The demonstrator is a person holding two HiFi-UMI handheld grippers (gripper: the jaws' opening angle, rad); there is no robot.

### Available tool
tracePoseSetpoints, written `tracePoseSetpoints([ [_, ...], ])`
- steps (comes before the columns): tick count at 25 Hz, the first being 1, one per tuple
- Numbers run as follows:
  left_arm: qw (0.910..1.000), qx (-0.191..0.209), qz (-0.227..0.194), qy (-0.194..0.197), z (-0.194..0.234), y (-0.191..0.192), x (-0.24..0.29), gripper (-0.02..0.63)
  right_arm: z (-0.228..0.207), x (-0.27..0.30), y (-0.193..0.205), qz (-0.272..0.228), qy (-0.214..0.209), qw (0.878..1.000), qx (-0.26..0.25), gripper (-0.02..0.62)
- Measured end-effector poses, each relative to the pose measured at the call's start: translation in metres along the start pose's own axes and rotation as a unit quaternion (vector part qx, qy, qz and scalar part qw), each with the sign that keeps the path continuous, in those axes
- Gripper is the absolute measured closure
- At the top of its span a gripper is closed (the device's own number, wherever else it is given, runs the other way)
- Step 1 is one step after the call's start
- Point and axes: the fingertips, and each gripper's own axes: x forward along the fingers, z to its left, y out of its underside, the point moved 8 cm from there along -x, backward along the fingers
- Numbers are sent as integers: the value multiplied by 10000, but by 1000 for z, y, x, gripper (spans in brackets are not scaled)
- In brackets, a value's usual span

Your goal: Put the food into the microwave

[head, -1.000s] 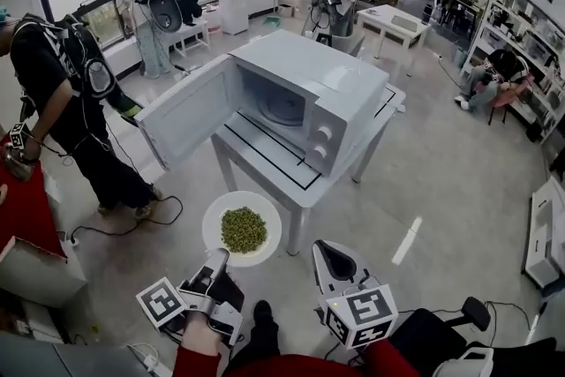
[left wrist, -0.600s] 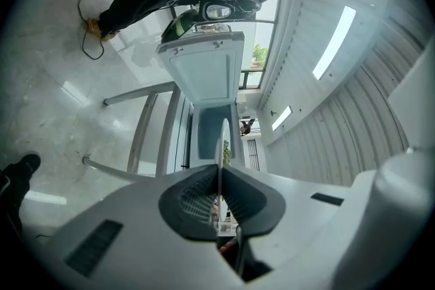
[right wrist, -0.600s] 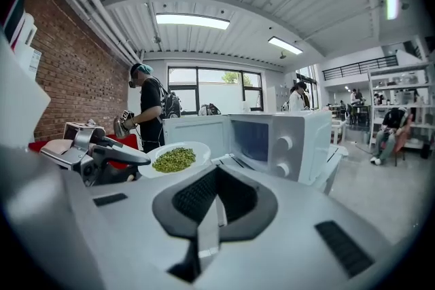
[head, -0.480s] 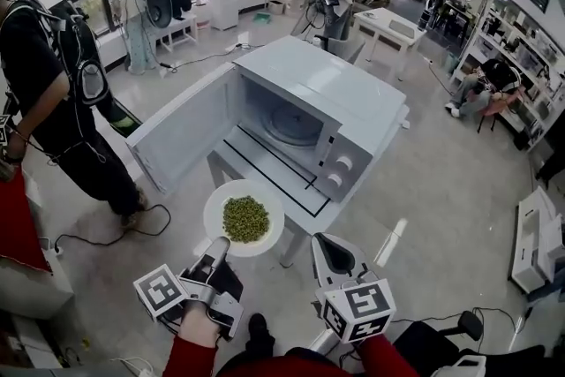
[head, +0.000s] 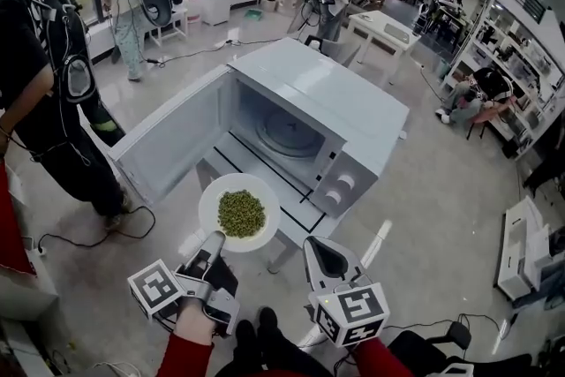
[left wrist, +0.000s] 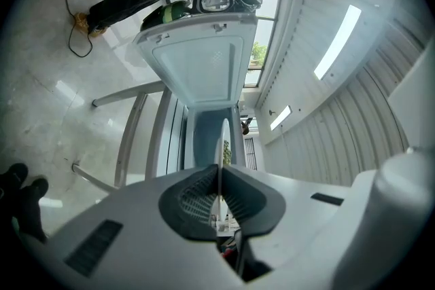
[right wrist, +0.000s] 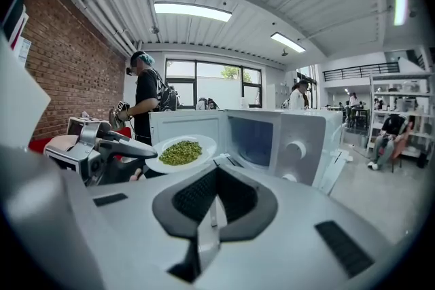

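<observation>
Plate (head: 210, 197) of peas (head: 241, 214) hangs in left tongs (head: 214, 241) before open microwave (head: 344, 93).

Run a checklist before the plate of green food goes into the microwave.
1. Door open: ok. It is swung wide to the left of the microwave.
2. Cavity free: ok. The turntable looks bare.
3. Grip: ok. The left gripper is shut on the near rim of the plate.
4. Load: ok. The green food is heaped mid-plate, and the plate looks roughly level.
5. Right gripper: ok. It is shut, empty, and off to the right of the plate.
6. Plate inside: not ok. It hangs outside, in front of the opening.
</observation>
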Motion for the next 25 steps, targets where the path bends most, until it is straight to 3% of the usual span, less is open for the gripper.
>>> tracePoseSetpoints([
  [25, 9994, -320, -30, 147, 62, -15, 126, 586, -46, 98, 35, 410, -65, 9991, -15, 581],
])
